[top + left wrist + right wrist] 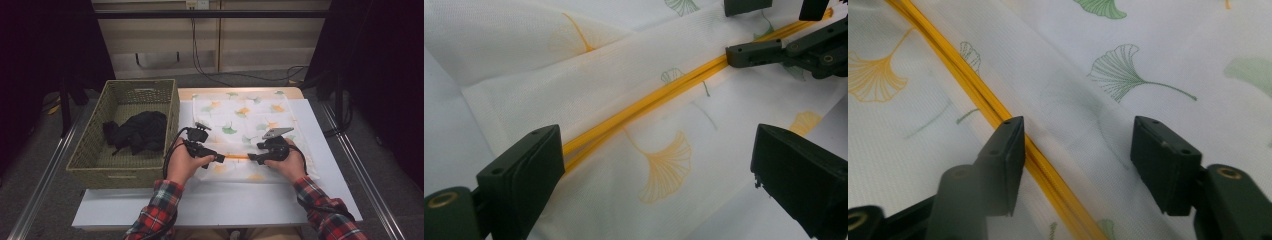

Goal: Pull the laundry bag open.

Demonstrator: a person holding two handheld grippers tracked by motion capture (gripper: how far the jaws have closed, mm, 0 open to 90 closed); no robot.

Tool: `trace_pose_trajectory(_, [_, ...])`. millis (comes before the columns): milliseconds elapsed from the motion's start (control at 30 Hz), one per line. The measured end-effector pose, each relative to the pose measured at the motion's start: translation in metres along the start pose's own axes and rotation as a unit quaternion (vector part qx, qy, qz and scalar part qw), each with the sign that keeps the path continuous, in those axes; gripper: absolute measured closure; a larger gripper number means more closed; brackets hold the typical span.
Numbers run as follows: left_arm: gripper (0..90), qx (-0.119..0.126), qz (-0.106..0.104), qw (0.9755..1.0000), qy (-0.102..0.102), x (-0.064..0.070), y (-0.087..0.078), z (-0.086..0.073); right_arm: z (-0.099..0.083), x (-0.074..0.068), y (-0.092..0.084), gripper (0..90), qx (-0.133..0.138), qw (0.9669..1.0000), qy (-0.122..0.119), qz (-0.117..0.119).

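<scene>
A white mesh bag (240,125) printed with ginkgo leaves lies flat on the bench (220,205), its yellow zipper (236,157) running along the near edge. The left tongs (218,158) stand apart at the zipper's nine o'clock end, gripping nothing. The right tongs (251,158), at its three o'clock end, are apart too, straddling the zipper without pressing it. At nine o'clock from the bag sits a wicker basket (90,145) holding dark clothing (136,131).

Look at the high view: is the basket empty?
No. A dark bundle of cloth lies inside the basket, to the left of the leaf-print bag.
</scene>
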State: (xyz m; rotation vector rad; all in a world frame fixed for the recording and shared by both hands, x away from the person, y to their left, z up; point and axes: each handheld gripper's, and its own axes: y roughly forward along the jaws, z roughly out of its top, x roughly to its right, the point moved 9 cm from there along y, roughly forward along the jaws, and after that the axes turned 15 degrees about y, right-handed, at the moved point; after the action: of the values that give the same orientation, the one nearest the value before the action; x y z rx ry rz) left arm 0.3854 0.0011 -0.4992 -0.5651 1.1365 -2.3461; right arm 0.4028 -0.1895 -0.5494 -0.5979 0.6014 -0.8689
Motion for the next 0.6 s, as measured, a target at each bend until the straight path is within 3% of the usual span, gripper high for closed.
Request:
trace_pose_trajectory(167, [6.6,-0.004,0.005,1.0,0.005,0.0018,0.0005,0.0002,0.0022,-0.0011,0.0012,51.5,0.004,1.0,0.007,0.004])
trace_pose_trajectory(433, [6.6,-0.005,0.004,1.0,0.002,0.0029,0.0019,-0.0023,0.0041,-0.0006,0.0,70.6,-0.008,0.9992,0.039,0.003])
trace_pose_trajectory(600, [6.6,-0.002,0.003,1.0,0.004,0.0028,0.0014,-0.0009,0.0067,0.0032,-0.0004,75.2,-0.017,0.9988,0.044,-0.008])
